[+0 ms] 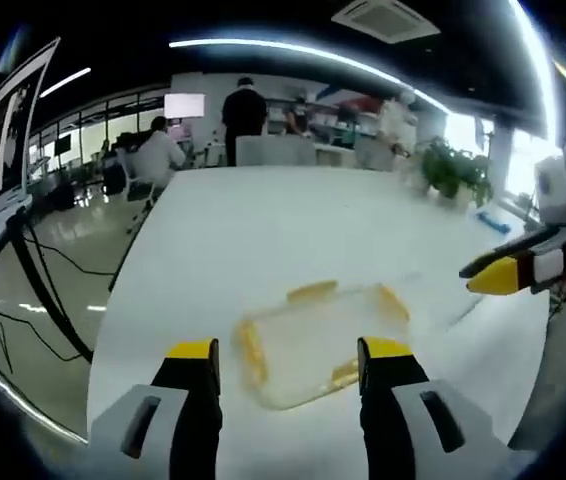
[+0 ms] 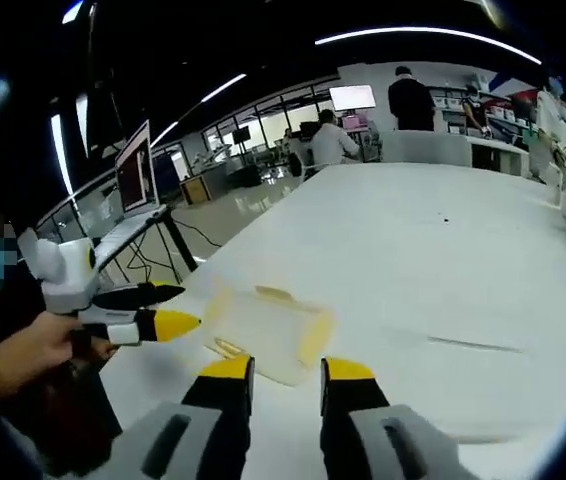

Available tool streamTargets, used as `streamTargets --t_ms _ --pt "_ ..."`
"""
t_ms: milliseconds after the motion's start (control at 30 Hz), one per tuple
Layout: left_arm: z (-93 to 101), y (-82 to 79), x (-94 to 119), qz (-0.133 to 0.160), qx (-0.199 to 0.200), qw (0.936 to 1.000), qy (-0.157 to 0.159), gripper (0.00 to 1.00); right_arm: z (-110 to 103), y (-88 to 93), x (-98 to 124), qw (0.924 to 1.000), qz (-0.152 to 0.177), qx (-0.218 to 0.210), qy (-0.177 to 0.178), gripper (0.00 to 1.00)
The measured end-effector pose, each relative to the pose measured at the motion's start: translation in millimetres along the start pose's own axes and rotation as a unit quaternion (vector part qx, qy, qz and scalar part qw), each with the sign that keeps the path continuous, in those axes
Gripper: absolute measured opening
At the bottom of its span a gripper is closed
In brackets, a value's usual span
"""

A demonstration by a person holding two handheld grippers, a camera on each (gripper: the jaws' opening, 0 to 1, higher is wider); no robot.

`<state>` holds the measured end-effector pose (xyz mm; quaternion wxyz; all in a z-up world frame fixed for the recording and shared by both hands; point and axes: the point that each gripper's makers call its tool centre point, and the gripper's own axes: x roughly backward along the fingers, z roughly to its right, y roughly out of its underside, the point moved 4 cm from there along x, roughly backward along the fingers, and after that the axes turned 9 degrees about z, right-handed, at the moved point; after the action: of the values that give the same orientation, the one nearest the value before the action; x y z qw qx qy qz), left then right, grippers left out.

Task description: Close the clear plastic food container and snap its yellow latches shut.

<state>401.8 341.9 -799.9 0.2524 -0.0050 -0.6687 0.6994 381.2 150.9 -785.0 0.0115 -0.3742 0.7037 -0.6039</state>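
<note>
1. The left claw [image 1: 288,362] is released, its yellow-tipped jaws spread wide just short of the clear plastic food container [image 1: 321,342], gripping nothing.
2. The right claw [image 2: 288,378] is also released, its jaws parted more narrowly, right at the container's [image 2: 263,330] near edge; contact cannot be told.
3. The container lies flat on the white counter [image 1: 263,240], near the edge closest to the claws.
4. In the left gripper view its long axis runs aslant, from the near left corner up to the far right.
5. Yellow latches [image 1: 312,291] line its sides; whether they are snapped cannot be told.
6. No readable writing or brand shows on it.
</note>
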Motion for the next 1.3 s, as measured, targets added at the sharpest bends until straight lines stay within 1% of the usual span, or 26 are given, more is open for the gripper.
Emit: streamTargets --t_ms 67,200,433,533,567,633,733,767,800,867,1000,1100,1133,1167,1200,1233,1267,1300 --pt "-2.6 2.7 -5.8 -0.004 0.007 1.0000 -0.004 0.51 1.7 1.9 -10.1 1.0000 -0.007 0.003 0.003 0.24" --pt "-7.0 8.0 -13.4 -0.014 0.016 0.9997 -0.014 0.46 3.5 3.0 -24.8 0.9999 -0.008 0.008 0.009 0.24" --pt "-11.4 19.9 -26.4 -0.036 0.018 0.9990 -0.020 0.40 8.7 6.8 -49.4 0.9996 -0.010 -0.003 0.025 0.26" --pt "-11.3 20.7 -29.4 -0.039 0.008 0.9990 -0.022 0.37 10.0 9.4 -57.1 0.9995 -0.013 -0.006 0.027 0.27" --pt "-11.9 20.9 -30.9 -0.039 0.008 0.9989 -0.024 0.36 13.0 9.1 -60.9 0.9993 -0.006 -0.011 0.035 0.27" --pt "-12.9 22.2 -32.8 -0.042 0.010 0.9987 -0.026 0.33 14.1 9.9 -64.7 0.9993 -0.009 -0.010 0.035 0.27" --pt "-13.4 27.0 -37.4 -0.048 0.013 0.9984 -0.028 0.32 13.6 13.1 -72.3 0.9994 -0.019 0.001 0.029 0.27" --pt "-13.0 25.6 -38.2 -0.041 0.019 0.9985 -0.029 0.31 13.7 14.4 -73.5 0.9993 -0.022 0.003 0.029 0.27" --pt "-12.9 25.8 -40.0 -0.040 0.020 0.9986 -0.027 0.29 15.2 16.4 -73.9 0.9992 -0.027 0.001 0.031 0.27" --pt "-13.7 24.7 -42.9 -0.036 0.010 0.9989 -0.029 0.29 17.3 18.4 -73.7 0.9989 -0.031 0.004 0.033 0.25" --pt "-14.9 24.1 -43.3 -0.035 0.018 0.9986 -0.035 0.26 18.8 19.6 -74.6 0.9988 -0.037 0.011 0.029 0.21" --pt "-16.8 24.0 -42.5 -0.033 0.021 0.9984 -0.041 0.23 20.4 18.7 -73.7 0.9987 -0.039 0.020 0.028 0.10" --pt "-17.8 24.0 -42.3 -0.033 0.021 0.9983 -0.043 0.20 20.9 18.6 -73.5 0.9986 -0.038 0.022 0.030 0.07" --pt "-20.0 23.8 -41.9 -0.032 0.025 0.9979 -0.050 0.18 24.6 15.8 -74.0 0.9981 -0.031 0.036 0.038 0.06" --pt "-21.4 23.4 -41.7 -0.031 0.027 0.9976 -0.056 0.15 24.4 16.1 -74.3 0.9982 -0.034 0.037 0.035 0.06" --pt "-22.7 22.7 -41.4 -0.030 0.024 0.9975 -0.059 0.06 25.1 15.7 -74.6 0.9982 -0.034 0.034 0.035 0.06" --pt "-23.7 22.0 -41.2 -0.029 0.026 0.9971 -0.064 0.06 26.1 14.6 -74.7 0.9983 -0.036 0.029 0.034 0.05" --pt "-23.8 22.4 -40.8 -0.032 0.018 0.9975 -0.061 0.05 26.6 14.4 -74.7 0.9984 -0.036 0.026 0.036 0.05"
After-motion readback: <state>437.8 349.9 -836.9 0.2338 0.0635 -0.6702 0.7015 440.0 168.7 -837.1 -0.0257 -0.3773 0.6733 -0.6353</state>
